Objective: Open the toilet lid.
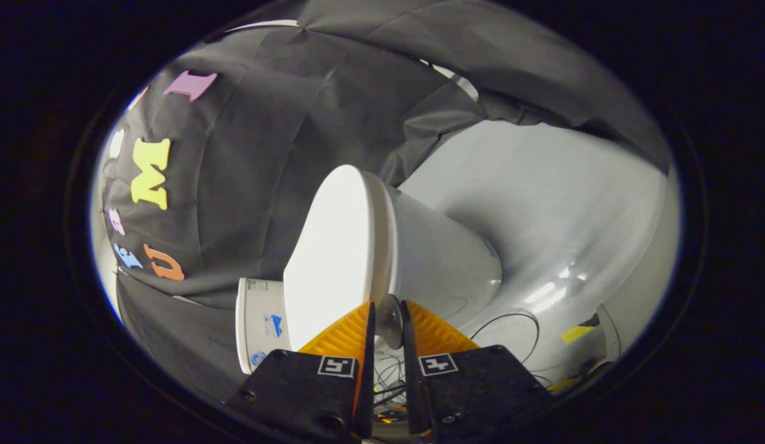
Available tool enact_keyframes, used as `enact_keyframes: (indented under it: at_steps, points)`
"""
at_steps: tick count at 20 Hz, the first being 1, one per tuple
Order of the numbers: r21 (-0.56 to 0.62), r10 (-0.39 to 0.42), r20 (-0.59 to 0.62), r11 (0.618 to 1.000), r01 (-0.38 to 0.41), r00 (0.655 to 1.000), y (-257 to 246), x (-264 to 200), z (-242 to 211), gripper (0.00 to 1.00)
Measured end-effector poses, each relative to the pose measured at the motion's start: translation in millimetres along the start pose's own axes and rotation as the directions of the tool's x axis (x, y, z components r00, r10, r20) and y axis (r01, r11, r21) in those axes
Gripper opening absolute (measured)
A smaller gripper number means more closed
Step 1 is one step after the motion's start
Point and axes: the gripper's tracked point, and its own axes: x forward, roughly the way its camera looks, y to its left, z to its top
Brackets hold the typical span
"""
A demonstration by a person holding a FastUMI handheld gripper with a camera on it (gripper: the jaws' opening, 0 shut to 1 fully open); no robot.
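Gripping a small round grey knob (390,320), the tool (388,324) has its two fingers drawn narrow, one pressing on each side of the disc. The knob sits at the free edge of the smooth white plastic toilet lid (333,246), so it seems fitted there as a handle: the bare lid edge would likely be too broad and slick for these fingers.

Lid position: just ahead of the fingers, its flat face turned to one side of them and its rim edge-on between face and bowl. The view is strongly rolled, so the true angle is hard to judge. The lid appears close against the seat, or lifted only a little; I cannot tell which.

Beyond the rim, the white ceramic toilet bowl (447,259) bulges away on the other side of the fingers. The white rectangular cistern (259,327) sits at the lid's far end, beside the nearer finger, which puts the hinge there. Holding the edge farthest from the hinge gives the longest lever for swinging the lid up.

Thin black cables (512,324) trail over the glossy pale grey floor (574,209) past the bowl, clear of the lid's arc. Black cloth booth wall (253,154) hangs behind.
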Motion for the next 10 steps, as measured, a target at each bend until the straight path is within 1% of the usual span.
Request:
enact_keyframes:
  at_steps: [3, 4, 5, 6, 7, 10]
  points:
    - [0.018, 0.027, 0.027, 0.999, -0.028, 0.999, 10, -9, 7, 0.16]
    - [0.018, 0.028, 0.024, 0.999, -0.029, 0.999, 13, -11, 6, 0.14]
    - [0.048, 0.021, 0.019, 0.999, -0.022, 1.0, 14, -12, 8, 0.13]
    - [0.08, 0.025, 0.02, 0.996, -0.027, 0.999, 19, -15, 11, 0.12]
    - [0.089, 0.012, 0.012, 0.996, -0.013, 1.0, 22, -15, 11, 0.13]
    - [0.013, -0.026, 0.002, 1.0, 0.026, 1.0, 28, -19, 7, 0.12]
